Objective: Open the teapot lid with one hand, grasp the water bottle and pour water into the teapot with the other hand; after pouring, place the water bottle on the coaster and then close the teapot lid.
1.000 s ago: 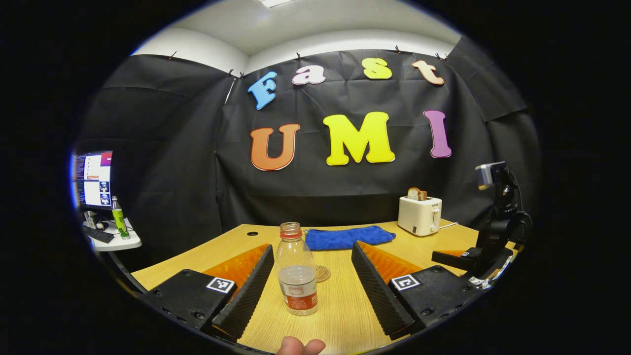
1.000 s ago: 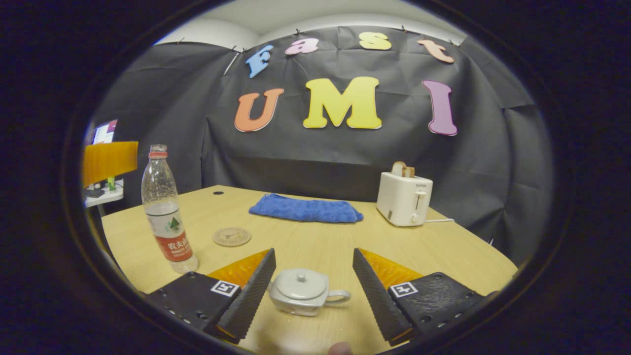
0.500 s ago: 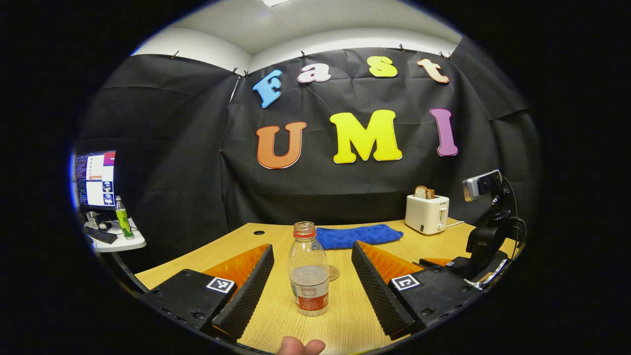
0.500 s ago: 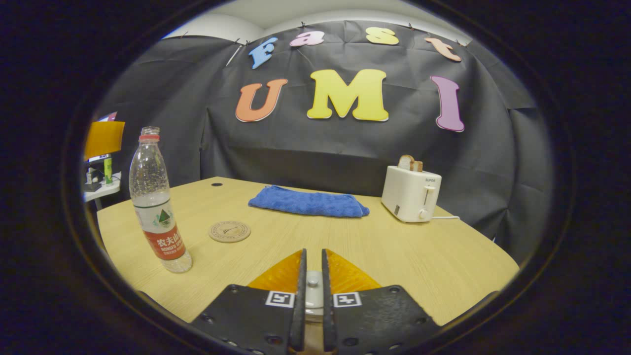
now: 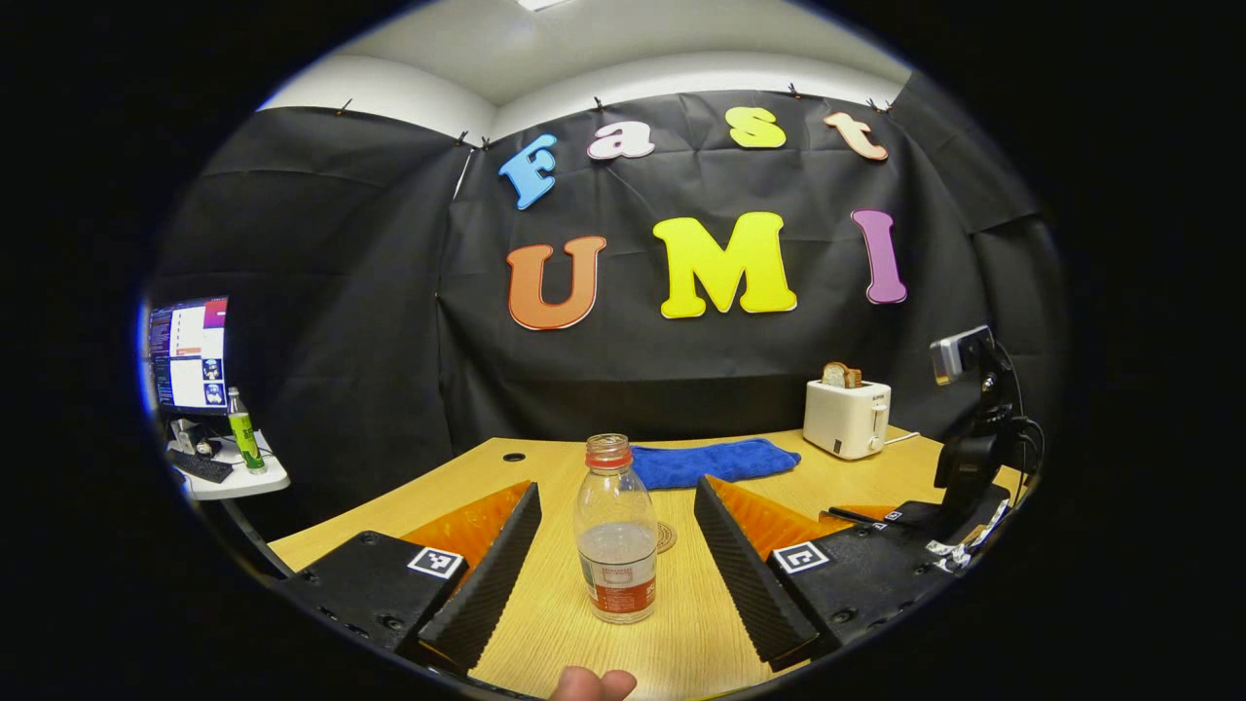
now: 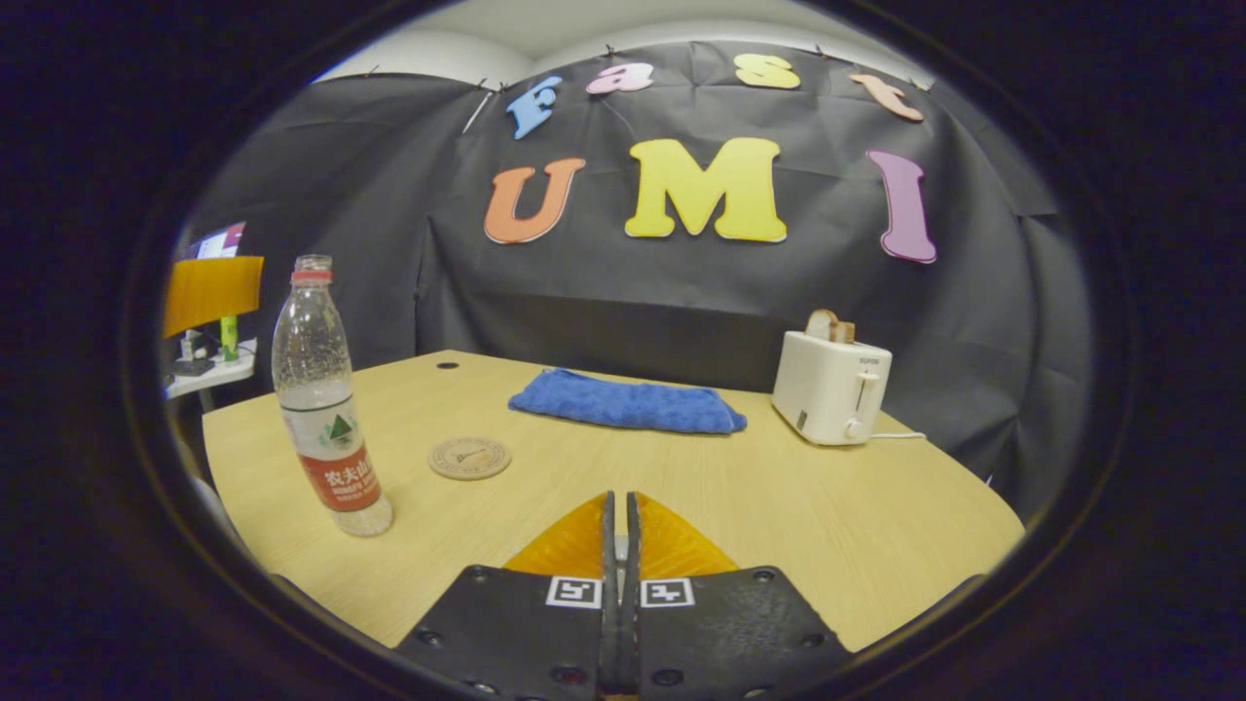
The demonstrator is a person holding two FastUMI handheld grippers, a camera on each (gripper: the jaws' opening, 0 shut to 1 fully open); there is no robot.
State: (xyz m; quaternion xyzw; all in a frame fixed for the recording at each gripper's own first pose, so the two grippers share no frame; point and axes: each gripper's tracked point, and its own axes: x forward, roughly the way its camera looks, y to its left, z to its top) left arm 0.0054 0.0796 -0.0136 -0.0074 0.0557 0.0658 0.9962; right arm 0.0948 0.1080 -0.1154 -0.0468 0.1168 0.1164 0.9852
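Left gripper view: left gripper (image 5: 615,555) wide open astride uncapped clear plastic water bottle (image 5: 616,531), ungrasped; right gripper (image 6: 619,545) nearly closed, contents indiscernible; pouring outstanding.

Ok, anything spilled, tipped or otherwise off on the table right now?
Nothing stands out. The water bottle stands upright and uncapped, the coaster lies flat and bare, the blue towel and toaster sit undisturbed.
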